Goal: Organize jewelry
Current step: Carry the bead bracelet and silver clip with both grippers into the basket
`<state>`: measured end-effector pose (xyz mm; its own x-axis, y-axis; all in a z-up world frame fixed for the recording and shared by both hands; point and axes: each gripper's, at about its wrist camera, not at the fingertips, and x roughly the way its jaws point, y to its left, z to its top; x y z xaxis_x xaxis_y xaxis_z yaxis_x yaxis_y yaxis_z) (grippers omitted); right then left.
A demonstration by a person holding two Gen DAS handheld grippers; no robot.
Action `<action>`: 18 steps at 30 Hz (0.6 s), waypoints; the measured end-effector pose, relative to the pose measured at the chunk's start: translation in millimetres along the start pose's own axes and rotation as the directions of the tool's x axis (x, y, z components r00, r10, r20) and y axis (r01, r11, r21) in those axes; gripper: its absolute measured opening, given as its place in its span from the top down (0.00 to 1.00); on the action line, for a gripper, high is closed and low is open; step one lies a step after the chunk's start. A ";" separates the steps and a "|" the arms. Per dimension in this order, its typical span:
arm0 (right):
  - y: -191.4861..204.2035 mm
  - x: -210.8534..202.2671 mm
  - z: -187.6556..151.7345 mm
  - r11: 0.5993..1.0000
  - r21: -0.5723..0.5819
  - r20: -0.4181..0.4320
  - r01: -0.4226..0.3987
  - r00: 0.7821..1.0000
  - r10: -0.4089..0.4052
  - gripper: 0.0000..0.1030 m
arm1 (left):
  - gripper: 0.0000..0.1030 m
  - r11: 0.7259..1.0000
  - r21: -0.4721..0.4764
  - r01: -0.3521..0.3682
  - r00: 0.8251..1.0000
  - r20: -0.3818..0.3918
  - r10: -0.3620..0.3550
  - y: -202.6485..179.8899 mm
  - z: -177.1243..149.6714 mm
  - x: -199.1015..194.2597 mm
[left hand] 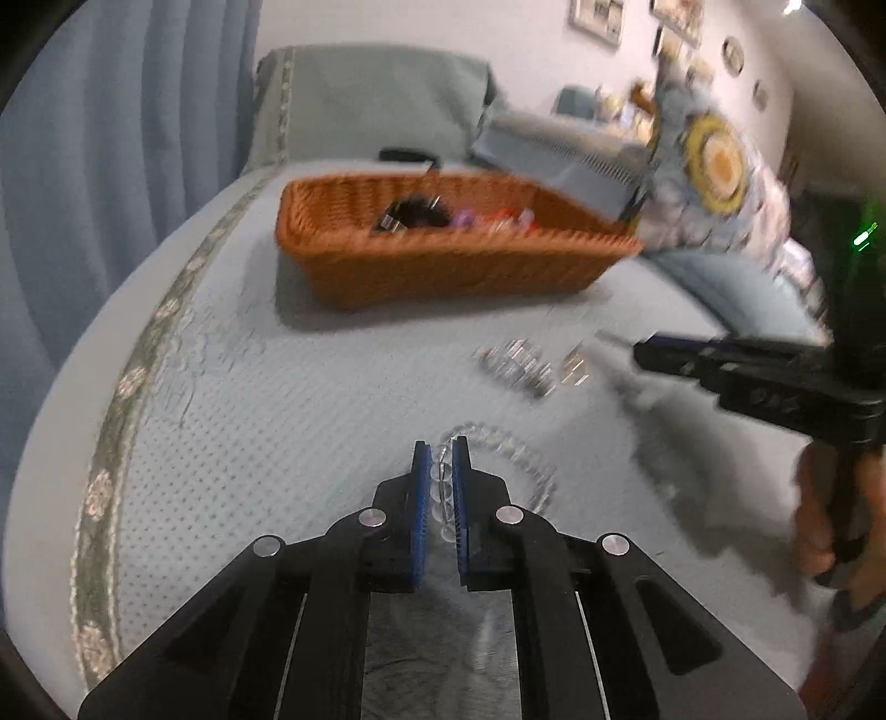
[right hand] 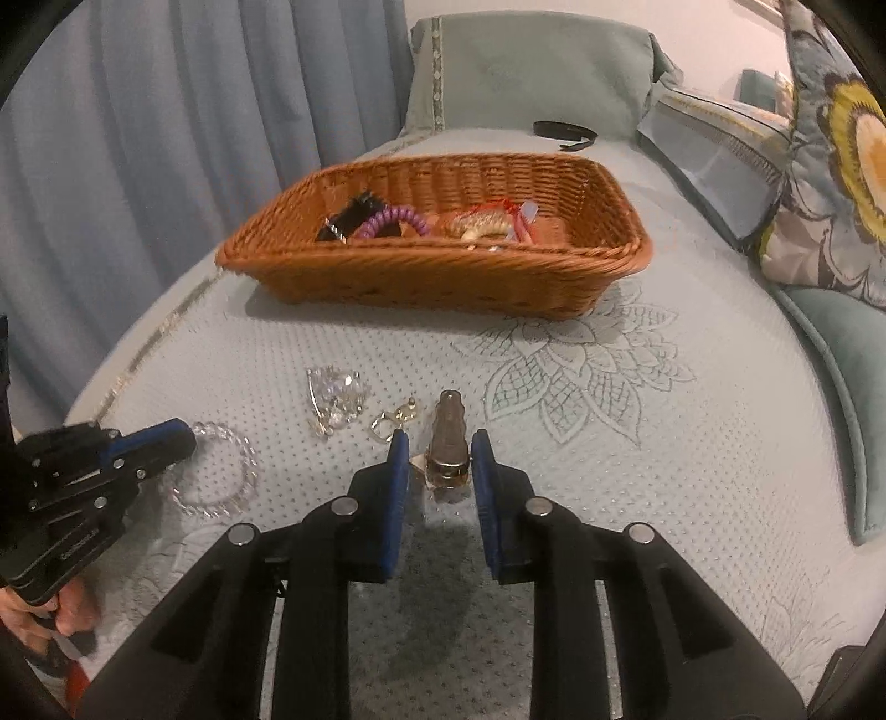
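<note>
Two grippers angled down over your bed, left gripper [left hand: 441, 451] pinching bead bracelet [right hand: 219, 471], right gripper [right hand: 440, 446] clamping metal clip [right hand: 447, 443], basket [right hand: 432, 266] beyond.

Home bedroom: quilted bedspread [right hand: 664, 443], pillows [right hand: 526, 72], curtain [right hand: 138, 166], framed wall pics [left hand: 598, 16].

Readable text: none in either view.
Black plastic body of the left gripper [right hand: 166, 443], right wrist view: a short line of embossed lettering on its lower side, too small and blurred to read.
Black plastic body of the right gripper [left hand: 645, 354], left wrist view: faint raised marks, smeared by blur, unreadable.
Framed pictures on the white wall [left hand: 598, 16]: too blurred to show any writing.
</note>
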<state>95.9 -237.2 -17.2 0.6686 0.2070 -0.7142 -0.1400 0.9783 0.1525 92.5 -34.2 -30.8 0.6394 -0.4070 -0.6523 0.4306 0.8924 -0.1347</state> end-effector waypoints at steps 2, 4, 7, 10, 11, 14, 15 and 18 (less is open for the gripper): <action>-3.7 -6.5 2.3 1.000 0.020 0.018 -0.023 1.000 0.023 0.80 | 0.95 0.999 -0.021 0.050 0.998 0.041 -0.049 0.4 3.5 -8.5; -6.7 -10.7 4.4 0.999 0.029 0.032 -0.034 0.999 0.033 0.80 | 0.95 0.995 -0.038 0.094 0.993 0.073 -0.091 0.3 5.3 -15.3; -10.6 -16.2 6.8 0.998 0.042 0.050 -0.049 0.998 0.047 0.80 | 0.95 0.991 -0.039 0.126 0.986 0.118 -0.120 -2.8 8.3 -25.7; -12.3 -17.5 7.4 0.998 0.044 0.057 -0.040 0.998 0.038 0.80 | 0.95 0.993 -0.028 0.119 0.984 0.138 -0.114 -8.2 11.7 -31.6; -13.0 -17.7 7.7 0.998 0.050 0.059 -0.042 0.997 0.039 0.80 | 0.95 0.992 -0.025 0.120 0.983 0.141 -0.116 -9.7 12.4 -32.9; -13.8 -22.1 8.1 0.998 0.048 0.078 -0.038 0.996 0.034 0.80 | 0.95 0.992 -0.010 0.127 0.980 0.154 -0.124 -12.0 17.0 -37.8; -13.9 -26.2 9.4 0.998 0.046 0.094 -0.039 0.995 0.035 0.80 | 0.95 0.991 -0.006 0.130 0.979 0.160 -0.128 -12.2 19.4 -38.8; -14.7 -34.1 13.9 0.998 0.051 0.115 -0.036 0.993 0.030 0.80 | 0.95 0.990 0.007 0.142 0.972 0.187 -0.140 -14.7 32.3 -44.9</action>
<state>85.3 -258.6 14.4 0.7435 0.2348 -0.6262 -0.1269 0.9689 0.2126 78.1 -35.3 24.5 0.6803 -0.5575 -0.4758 0.5213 0.8244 -0.2206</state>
